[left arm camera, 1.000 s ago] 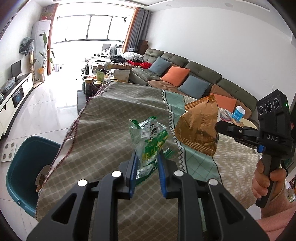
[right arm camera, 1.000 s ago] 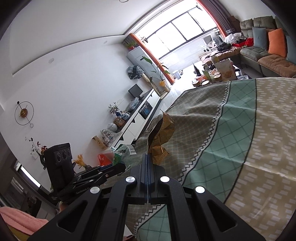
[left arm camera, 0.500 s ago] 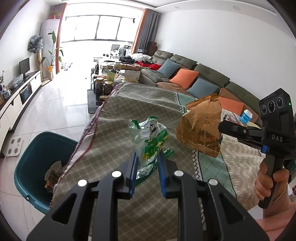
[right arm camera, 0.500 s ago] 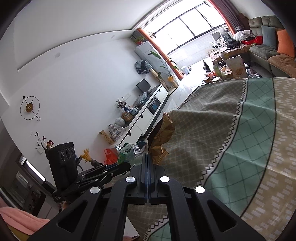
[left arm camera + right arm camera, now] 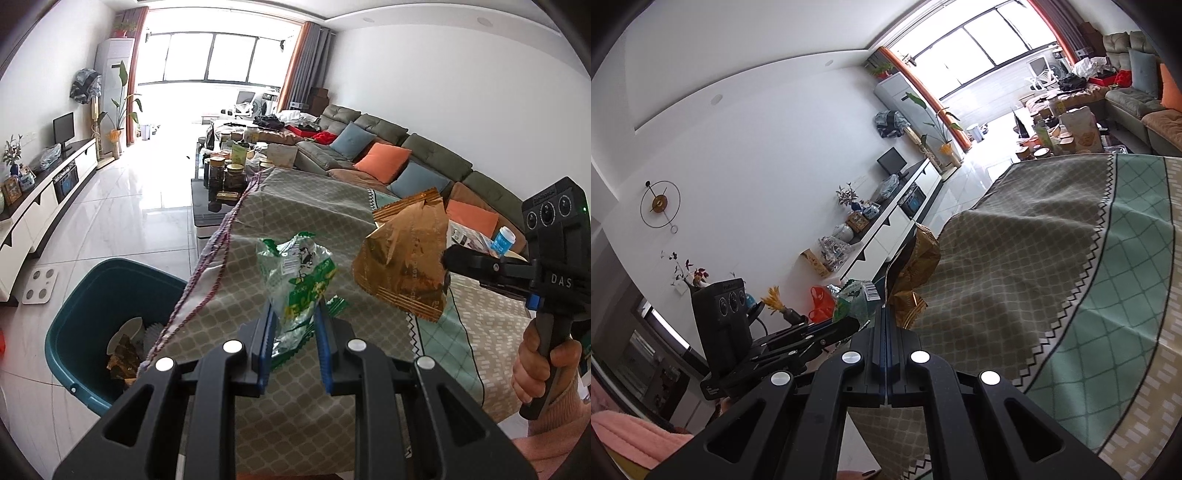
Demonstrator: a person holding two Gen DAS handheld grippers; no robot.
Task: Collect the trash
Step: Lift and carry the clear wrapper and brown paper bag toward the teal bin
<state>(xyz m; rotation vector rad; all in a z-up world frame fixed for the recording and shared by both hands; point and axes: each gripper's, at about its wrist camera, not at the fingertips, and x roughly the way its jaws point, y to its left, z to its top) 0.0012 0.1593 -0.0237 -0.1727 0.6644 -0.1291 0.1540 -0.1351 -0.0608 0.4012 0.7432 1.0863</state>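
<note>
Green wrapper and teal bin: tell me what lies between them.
In the left wrist view, only the tablecloth edge with its purple braided cord lies between the green wrapper and the teal bin.

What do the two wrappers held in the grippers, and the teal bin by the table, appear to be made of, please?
Green wrapper: thin, clear glossy plastic film, crinkled, see-through in places. Brown wrapper: probably metallised or plastic foil, shiny, creased, with serrated edges. Teal bin: likely moulded plastic, smooth with a soft sheen.
</note>
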